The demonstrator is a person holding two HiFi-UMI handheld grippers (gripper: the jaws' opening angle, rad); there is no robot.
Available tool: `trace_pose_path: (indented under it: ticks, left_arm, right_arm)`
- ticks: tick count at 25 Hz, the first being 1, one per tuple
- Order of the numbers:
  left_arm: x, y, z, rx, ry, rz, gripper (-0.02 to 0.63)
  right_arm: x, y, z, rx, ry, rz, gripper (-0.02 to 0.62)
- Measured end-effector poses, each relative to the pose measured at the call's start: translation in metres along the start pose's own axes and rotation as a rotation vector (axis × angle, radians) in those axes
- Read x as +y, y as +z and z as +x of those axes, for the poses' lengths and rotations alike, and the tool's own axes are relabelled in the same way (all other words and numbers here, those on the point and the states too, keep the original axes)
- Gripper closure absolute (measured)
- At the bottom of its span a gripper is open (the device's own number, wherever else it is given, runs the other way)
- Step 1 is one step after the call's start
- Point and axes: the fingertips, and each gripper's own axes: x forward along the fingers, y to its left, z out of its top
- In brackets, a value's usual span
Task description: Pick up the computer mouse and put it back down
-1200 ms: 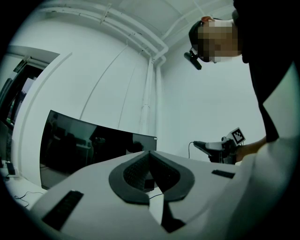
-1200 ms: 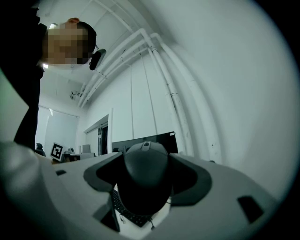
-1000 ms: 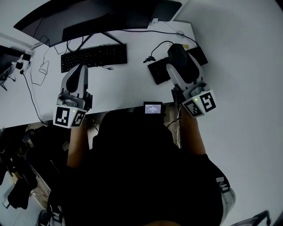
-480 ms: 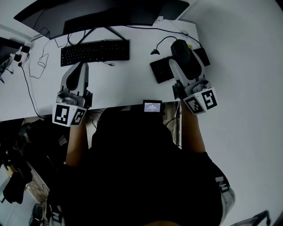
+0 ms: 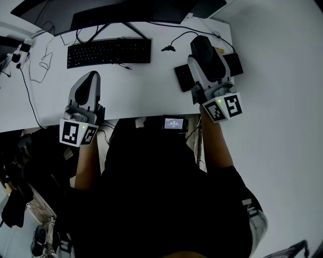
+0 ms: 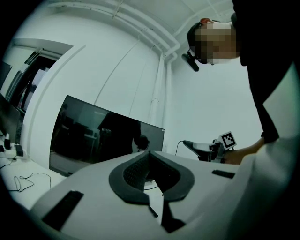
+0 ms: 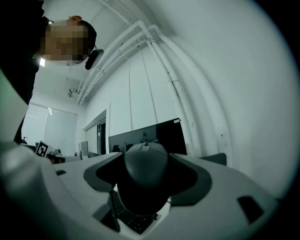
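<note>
The black computer mouse (image 5: 204, 56) is held off the white desk (image 5: 146, 95) at the right, with my right gripper (image 5: 202, 46) shut on it. In the right gripper view the mouse (image 7: 144, 185) fills the gap between the jaws of the right gripper (image 7: 145, 171), and the keys of a small black keyboard (image 7: 127, 216) show below it. My left gripper (image 5: 93, 76) rests over the desk's left front, jaws together with nothing in them. In the left gripper view the left gripper (image 6: 153, 202) points toward the monitor (image 6: 103, 138).
A long black keyboard (image 5: 109, 52) lies at the back left, in front of the monitor (image 5: 126, 12). The small black keyboard (image 5: 183, 78) sits under the right gripper. Cables (image 5: 35, 65) trail at the far left. A small screen device (image 5: 174, 123) sits at the desk's front edge.
My right gripper has risen a little with the mouse in it, and the mouse looks larger from above. The left gripper has stayed where it was.
</note>
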Motion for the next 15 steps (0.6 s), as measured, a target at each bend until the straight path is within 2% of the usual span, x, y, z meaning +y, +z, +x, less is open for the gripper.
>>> trace_pose_path:
  ticks: [9,15]
  left_arm:
    - [0.023,-0.031,-0.006,0.055,0.027,-0.050,0.613]
    - [0.030,-0.052,-0.001,0.081,0.013,-0.071,0.612]
  right_arm:
    - [-0.025,-0.045,0.046,0.056,-0.033,-0.014,0.290]
    - [-0.036,-0.056,0.065,0.046,-0.035,-0.033,0.290]
